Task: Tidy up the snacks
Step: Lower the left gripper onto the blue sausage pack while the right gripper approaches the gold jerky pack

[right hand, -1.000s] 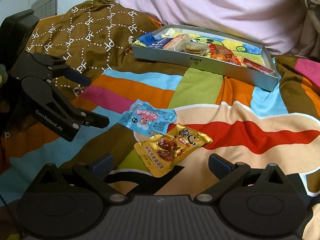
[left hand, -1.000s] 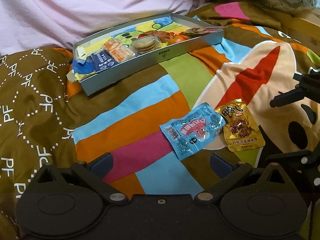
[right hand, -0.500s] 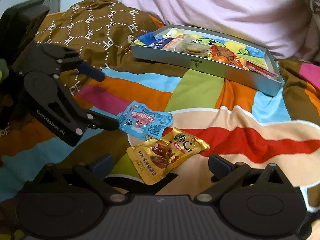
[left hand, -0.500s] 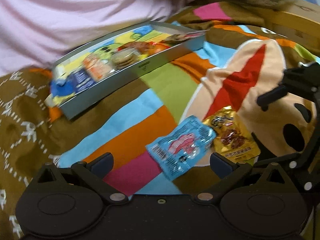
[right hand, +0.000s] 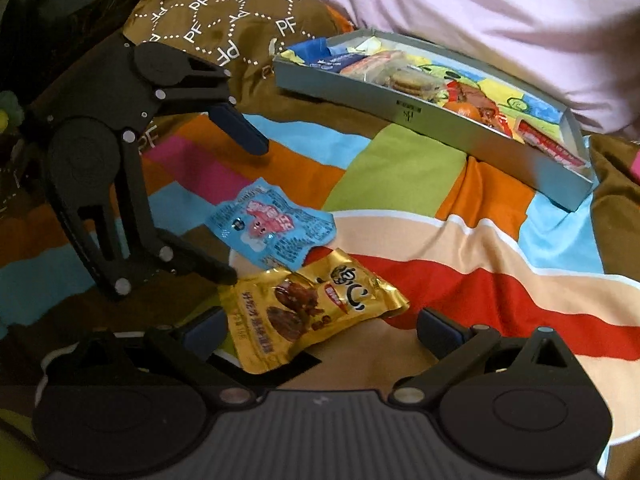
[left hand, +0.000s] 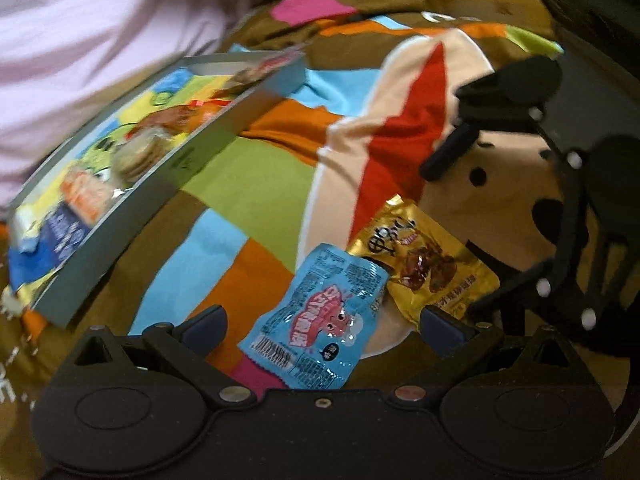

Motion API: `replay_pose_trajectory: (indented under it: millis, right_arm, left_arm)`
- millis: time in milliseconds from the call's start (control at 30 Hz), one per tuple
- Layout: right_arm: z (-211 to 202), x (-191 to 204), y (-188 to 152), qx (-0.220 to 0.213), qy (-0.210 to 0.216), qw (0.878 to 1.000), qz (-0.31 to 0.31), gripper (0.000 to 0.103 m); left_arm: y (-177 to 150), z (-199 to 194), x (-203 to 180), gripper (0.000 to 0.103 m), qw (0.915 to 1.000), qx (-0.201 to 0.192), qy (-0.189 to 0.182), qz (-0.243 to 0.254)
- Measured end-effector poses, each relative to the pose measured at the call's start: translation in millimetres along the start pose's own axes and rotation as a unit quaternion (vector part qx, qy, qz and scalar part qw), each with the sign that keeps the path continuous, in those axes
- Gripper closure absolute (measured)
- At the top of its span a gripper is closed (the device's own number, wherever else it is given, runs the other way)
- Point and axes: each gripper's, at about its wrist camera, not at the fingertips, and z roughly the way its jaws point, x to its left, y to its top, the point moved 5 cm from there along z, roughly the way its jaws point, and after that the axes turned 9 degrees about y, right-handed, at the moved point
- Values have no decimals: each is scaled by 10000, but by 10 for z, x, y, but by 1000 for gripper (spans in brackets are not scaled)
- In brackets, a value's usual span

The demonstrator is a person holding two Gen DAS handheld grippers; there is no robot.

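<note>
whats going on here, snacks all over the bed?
A person is tidying snacks with a handheld gripper in each hand. Two packets lie on the colourful blanket: the blue packet sits between the open fingers of the left gripper, and the gold packet between those of the open right gripper. Neither is gripped yet. The grey tray beyond already holds several snacks.
</note>
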Motion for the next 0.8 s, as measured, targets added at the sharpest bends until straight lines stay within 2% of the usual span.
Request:
replay_pose_trajectory:
  millis: [67,200,367,467,633,733,800]
  right_arm:
    - [12,-38,17,-28,105,9999,42,0]
    - [45,-127,94,-173,239,9995,93,0]
    - [117,-205,233,-308,736,9968,109,0]
    - [179,-247,303,-217,1178,9928,84,0]
    - [241,-210,303,171,1749,9842,-204,1]
    - [285,-102,238,456,1691,9817,-741,1]
    - [323,-62,207,603,1415,9833,-976,1]
  left_arm:
    - [2,50,5,2,9998,58,-160,93]
    - [5,158,71,3,9976,260,-631,-112]
    - [17,251,114,4,9946,386,-963,-52]
    - [25,267,131,6,9923,450,-1136,196]
    - [27,260,225,16,9898,527,-1305,232]
    - [23,276,233,16,9895,530,-1319,267]
    - [29,296,227,16,9892,550,-1329,288]
